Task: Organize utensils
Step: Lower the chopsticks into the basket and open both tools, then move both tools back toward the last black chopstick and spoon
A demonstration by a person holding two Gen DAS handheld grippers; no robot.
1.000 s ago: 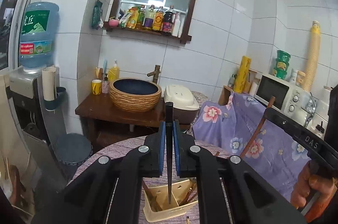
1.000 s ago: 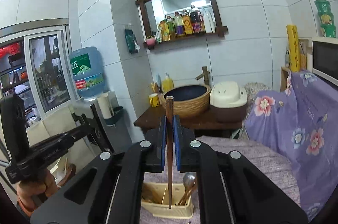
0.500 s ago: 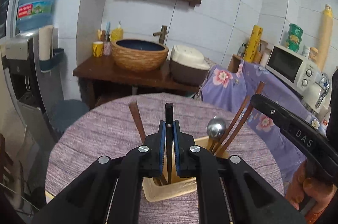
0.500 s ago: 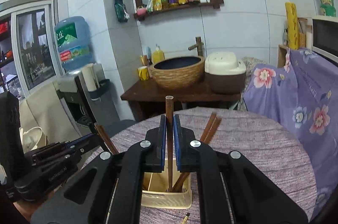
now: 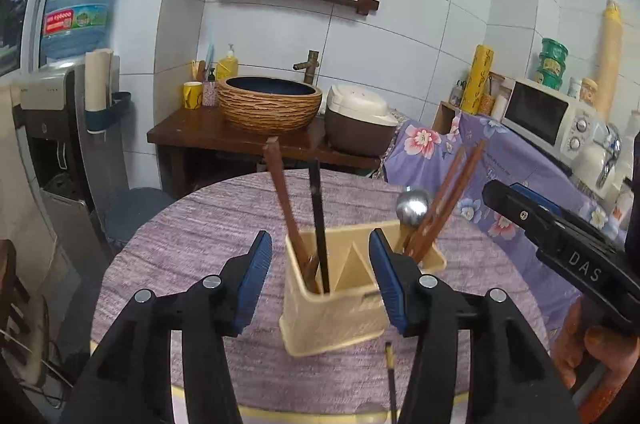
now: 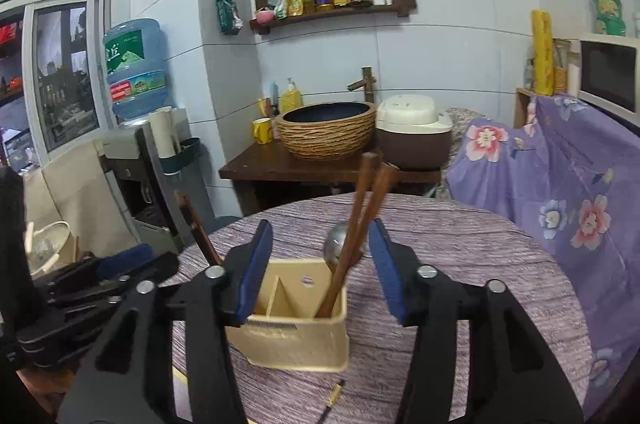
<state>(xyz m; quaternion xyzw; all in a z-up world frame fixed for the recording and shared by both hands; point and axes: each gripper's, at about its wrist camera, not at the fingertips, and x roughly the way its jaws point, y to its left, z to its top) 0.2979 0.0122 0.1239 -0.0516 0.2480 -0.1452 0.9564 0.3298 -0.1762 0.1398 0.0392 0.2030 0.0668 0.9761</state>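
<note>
A cream utensil holder (image 5: 340, 300) (image 6: 296, 320) with a divider stands on the round purple-clothed table (image 5: 208, 224) (image 6: 480, 256). In its left compartment stand a brown chopstick (image 5: 282, 191) and a black chopstick (image 5: 318, 207). In the other compartment stand two brown chopsticks (image 5: 452, 191) (image 6: 360, 224) and a metal spoon (image 5: 412, 209) (image 6: 338, 244). My left gripper (image 5: 320, 280) is open and empty, just in front of the holder. My right gripper (image 6: 320, 272) is open and empty, straddling the holder from the other side. A loose dark chopstick (image 5: 390, 380) (image 6: 334, 394) lies on the table near the holder.
Behind the table are a wooden stand with a woven basin (image 5: 270, 101), a rice cooker (image 5: 360, 119), a water dispenser (image 5: 76, 23) at left and a flowered purple cloth (image 6: 560, 183) with a microwave (image 5: 552, 119) at right.
Both grippers have opened and let go: the black chopstick from the left and a brown chopstick from the right now stand in the holder. Both grippers have drawn back a little.
</note>
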